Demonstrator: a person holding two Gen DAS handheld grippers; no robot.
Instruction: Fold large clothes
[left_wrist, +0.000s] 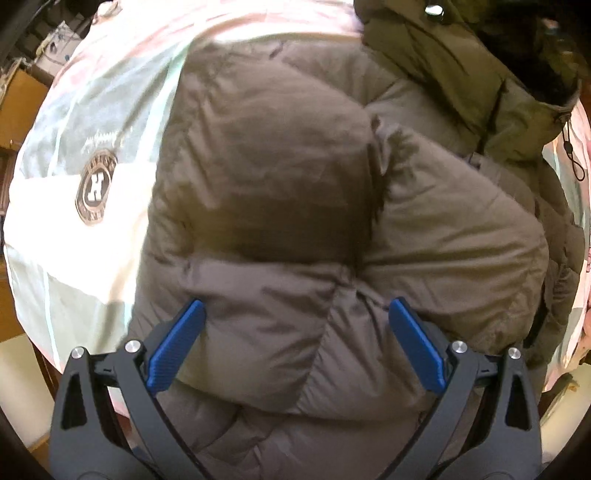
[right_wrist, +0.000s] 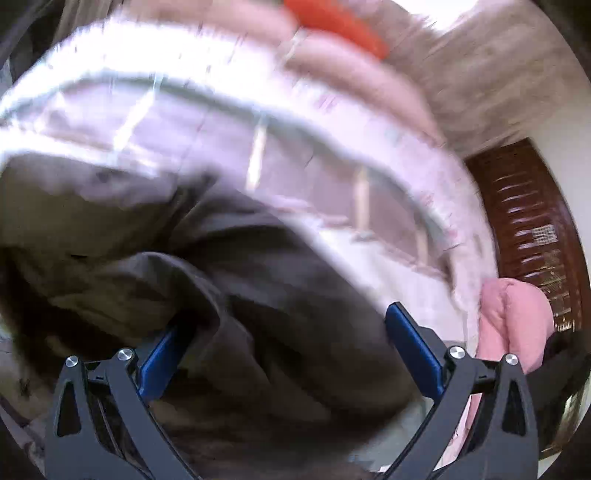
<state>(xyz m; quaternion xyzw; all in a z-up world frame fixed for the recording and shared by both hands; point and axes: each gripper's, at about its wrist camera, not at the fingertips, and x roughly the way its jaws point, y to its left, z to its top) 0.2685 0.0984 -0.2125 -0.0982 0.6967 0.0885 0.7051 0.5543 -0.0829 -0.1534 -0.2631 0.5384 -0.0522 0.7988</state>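
Pale bedding with a round badge (left_wrist: 95, 188) is spread under everything, so the big clothes have a soft, flat place to be folded. On it the brown puffy jacket (left_wrist: 280, 206) is laid, with a green coat (left_wrist: 454, 66) at its far end. Its long side runs away from the left gripper (left_wrist: 295, 343), toward the green coat. Both the left gripper and the right gripper (right_wrist: 291, 350) are held wide apart over the jacket, with nothing pinched yet. The right view is blurred.

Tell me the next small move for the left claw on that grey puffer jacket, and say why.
Probably ease the left claw down and close on the grey puffer jacket. Its jaws stand wide open with a puffy fold bulging between the blue pads, nothing gripped, and the jacket still lies bunched on the pale bedding.
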